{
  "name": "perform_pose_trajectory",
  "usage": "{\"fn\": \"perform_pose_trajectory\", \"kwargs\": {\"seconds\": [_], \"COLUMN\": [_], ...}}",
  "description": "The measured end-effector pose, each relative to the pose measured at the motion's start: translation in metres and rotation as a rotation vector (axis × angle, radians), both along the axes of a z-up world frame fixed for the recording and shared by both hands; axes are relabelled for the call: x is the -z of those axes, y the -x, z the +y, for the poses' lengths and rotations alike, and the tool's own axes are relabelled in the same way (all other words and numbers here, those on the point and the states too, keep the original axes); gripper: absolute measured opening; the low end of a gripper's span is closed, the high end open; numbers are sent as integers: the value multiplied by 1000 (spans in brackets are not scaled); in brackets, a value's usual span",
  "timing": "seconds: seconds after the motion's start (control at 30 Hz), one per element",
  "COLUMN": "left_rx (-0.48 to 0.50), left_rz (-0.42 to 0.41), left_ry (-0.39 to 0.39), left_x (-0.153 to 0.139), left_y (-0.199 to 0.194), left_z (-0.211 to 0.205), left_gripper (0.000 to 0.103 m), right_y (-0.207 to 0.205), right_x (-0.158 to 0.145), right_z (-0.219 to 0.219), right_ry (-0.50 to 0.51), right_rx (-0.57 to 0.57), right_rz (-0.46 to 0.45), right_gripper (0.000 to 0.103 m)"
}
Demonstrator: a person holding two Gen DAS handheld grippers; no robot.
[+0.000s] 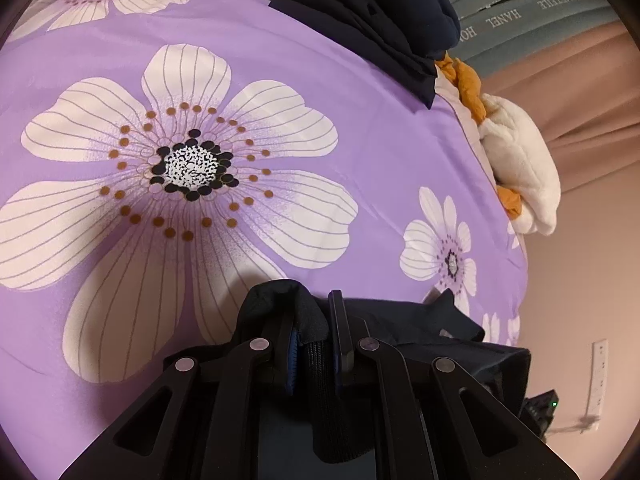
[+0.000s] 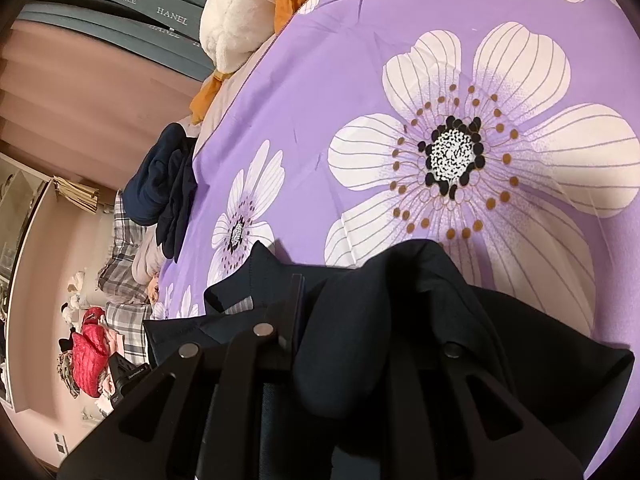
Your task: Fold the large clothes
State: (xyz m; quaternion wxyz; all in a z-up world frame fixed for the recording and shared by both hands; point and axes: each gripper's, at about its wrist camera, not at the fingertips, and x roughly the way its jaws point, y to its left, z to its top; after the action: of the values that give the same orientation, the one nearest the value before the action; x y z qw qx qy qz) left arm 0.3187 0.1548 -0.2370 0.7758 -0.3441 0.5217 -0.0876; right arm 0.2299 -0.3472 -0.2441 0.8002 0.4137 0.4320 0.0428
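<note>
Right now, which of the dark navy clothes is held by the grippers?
The dark garment at the near edge of the purple bedsheet: both the left gripper and the right gripper pinch it. The folded navy pile lies untouched by the plush toy.

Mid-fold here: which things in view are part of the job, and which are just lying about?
Part of the job:
- dark navy garment, pinched in both tongs
- left tongs, shut on it
- right tongs, shut on it
- purple flowered bedspread, the folding surface

Lying about:
- folded dark clothes at the bed's edge
- white plush toy
- plaid fabric
- red jacket
</note>
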Motion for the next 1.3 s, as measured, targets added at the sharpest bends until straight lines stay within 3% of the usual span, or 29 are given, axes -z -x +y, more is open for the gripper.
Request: {"fn": "perform_pose_trajectory", "kwargs": {"seconds": [0.33,1.3], "left_rx": [25,64], "left_rz": [-12,-34], "left_ry": [-88,-206], "left_x": [-3,-7], "left_y": [-1,-1], "left_z": [-9,-21], "left_gripper": [9,9], "right_y": [-2,-4], "right_x": [1,3], "right_z": [4,3], "right_ry": [11,12], "right_rx": [6,8], "right_rz": [15,22], "right_gripper": [16,16]}}
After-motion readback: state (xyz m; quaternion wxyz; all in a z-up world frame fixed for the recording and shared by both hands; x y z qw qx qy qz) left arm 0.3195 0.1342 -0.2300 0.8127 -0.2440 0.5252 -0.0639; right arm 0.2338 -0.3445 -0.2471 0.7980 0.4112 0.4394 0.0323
